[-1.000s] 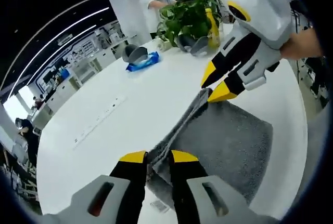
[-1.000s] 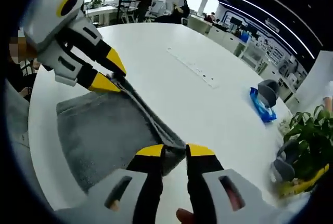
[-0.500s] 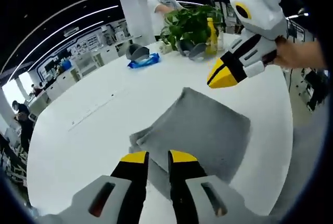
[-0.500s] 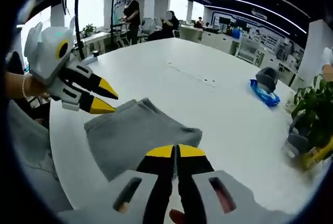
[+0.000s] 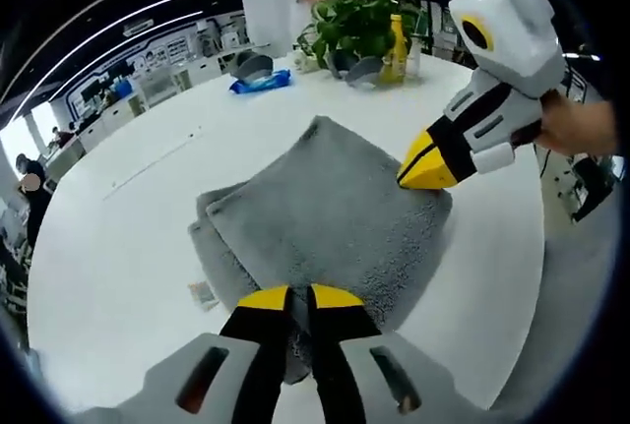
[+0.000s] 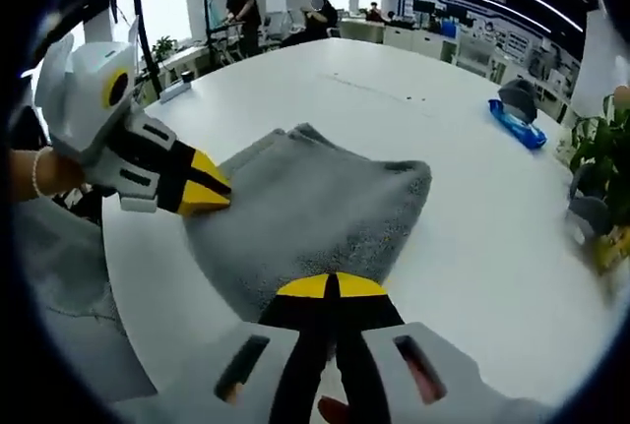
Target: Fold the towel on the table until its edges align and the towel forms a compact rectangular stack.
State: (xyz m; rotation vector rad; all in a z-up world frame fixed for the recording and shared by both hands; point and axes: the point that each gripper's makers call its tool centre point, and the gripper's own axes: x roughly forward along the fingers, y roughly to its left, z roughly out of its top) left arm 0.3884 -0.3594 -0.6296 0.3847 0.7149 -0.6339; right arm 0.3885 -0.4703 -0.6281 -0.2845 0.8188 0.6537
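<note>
Here, the grey towel lies folded on the white table, spreading forward from both pairs of yellow fingertips. In the left gripper view the left gripper has its jaws pressed almost together at the towel's near edge; whether cloth sits between the tips, I cannot tell. Ahead and to the right of those tips, the right gripper rests its tips on the towel's right-hand corner. In the right gripper view its own jaws meet tip to tip at the cloth's near edge, grip on fabric unclear. The left gripper shows there too, off to the left of those tips, touching the towel's left edge. Well beyond the fingers: a blue packet, a potted plant, a yellow bottle. A small tag lies just beside the towel's lower layer.
</note>
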